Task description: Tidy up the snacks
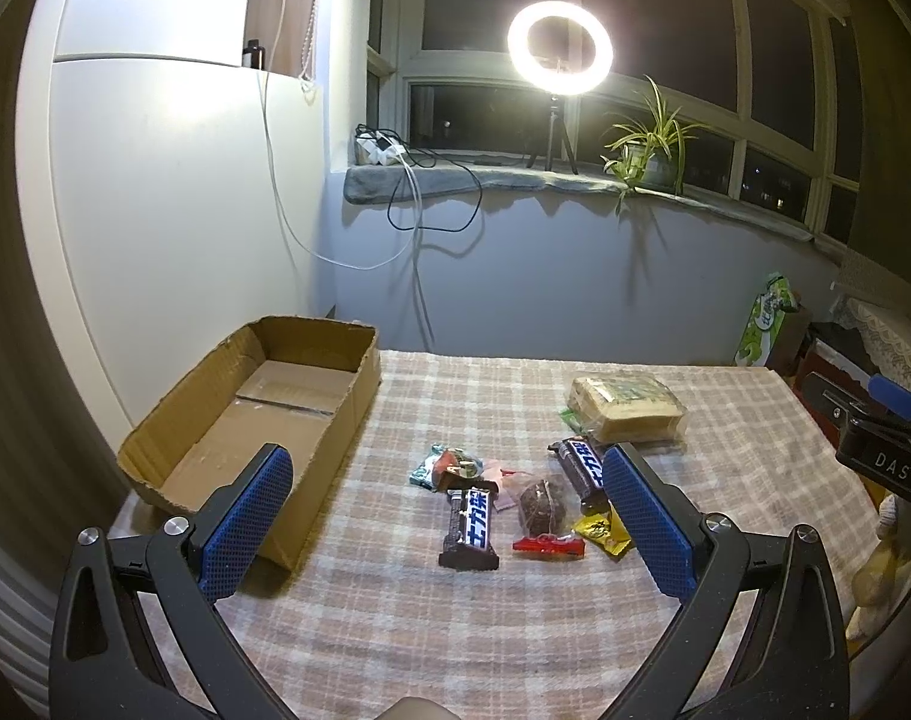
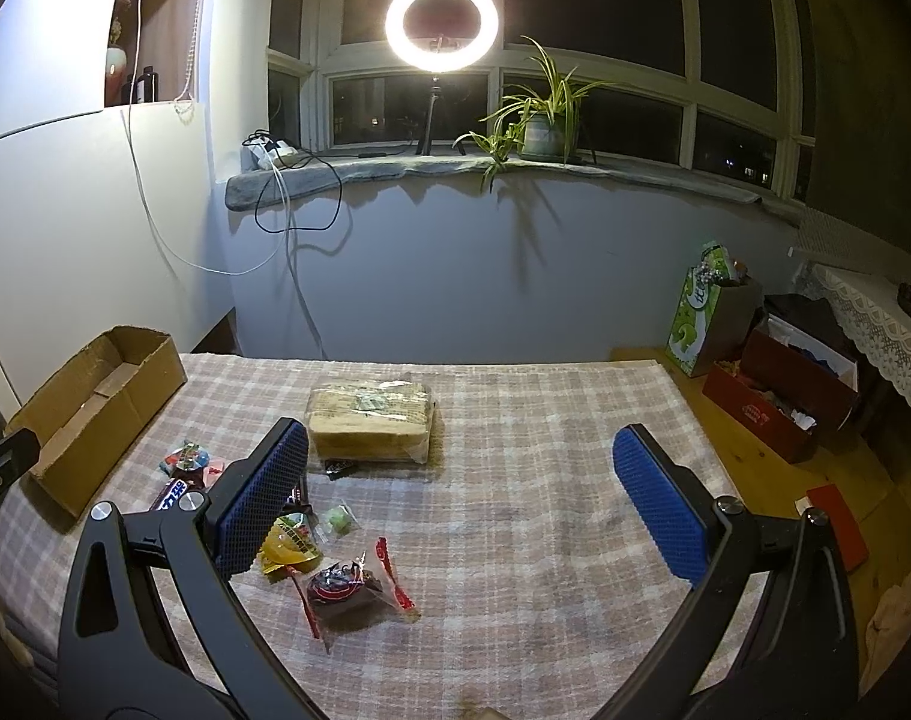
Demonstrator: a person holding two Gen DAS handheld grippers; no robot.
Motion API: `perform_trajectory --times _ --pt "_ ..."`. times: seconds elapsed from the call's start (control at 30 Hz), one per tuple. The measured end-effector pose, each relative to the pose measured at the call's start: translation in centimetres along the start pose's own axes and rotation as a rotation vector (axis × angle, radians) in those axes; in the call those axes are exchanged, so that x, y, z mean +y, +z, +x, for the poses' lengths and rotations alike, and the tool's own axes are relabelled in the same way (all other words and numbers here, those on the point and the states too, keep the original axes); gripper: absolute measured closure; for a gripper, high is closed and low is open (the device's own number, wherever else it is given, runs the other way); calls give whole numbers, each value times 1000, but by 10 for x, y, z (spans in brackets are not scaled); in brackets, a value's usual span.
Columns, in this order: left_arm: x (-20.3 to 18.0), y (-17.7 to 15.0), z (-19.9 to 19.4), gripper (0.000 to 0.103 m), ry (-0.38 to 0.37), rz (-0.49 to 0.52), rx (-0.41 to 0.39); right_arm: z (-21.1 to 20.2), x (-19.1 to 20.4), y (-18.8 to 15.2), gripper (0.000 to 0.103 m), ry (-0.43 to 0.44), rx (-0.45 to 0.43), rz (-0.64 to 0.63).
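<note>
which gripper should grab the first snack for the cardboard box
Left, probably. The open left gripper frames the brown chocolate bar, with the open brown cardboard box just beside it. The right gripper, also open, sits farther from the box.

Your right half of the counter (image 2: pixel 545 480) lies bare, free to cross. At the left edge the cardboard box (image 1: pixel 311 414) walls you off. The snack cluster (image 1: pixel 503 498) and bread pack (image 2: pixel 368 420) crowd the middle.
</note>
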State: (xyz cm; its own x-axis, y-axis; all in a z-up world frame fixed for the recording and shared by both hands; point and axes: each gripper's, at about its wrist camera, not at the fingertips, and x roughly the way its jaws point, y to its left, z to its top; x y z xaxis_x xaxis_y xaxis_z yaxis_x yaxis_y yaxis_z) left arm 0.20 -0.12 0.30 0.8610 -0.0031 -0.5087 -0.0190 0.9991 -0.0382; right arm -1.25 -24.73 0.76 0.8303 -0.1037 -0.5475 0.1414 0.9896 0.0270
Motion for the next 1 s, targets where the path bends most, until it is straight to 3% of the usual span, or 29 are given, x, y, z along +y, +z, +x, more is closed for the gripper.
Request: perform_trajectory --times 1.0 --pt "-15 -2 7 1 -18 36 18 -2 -1 -11 0 4 25 -15"
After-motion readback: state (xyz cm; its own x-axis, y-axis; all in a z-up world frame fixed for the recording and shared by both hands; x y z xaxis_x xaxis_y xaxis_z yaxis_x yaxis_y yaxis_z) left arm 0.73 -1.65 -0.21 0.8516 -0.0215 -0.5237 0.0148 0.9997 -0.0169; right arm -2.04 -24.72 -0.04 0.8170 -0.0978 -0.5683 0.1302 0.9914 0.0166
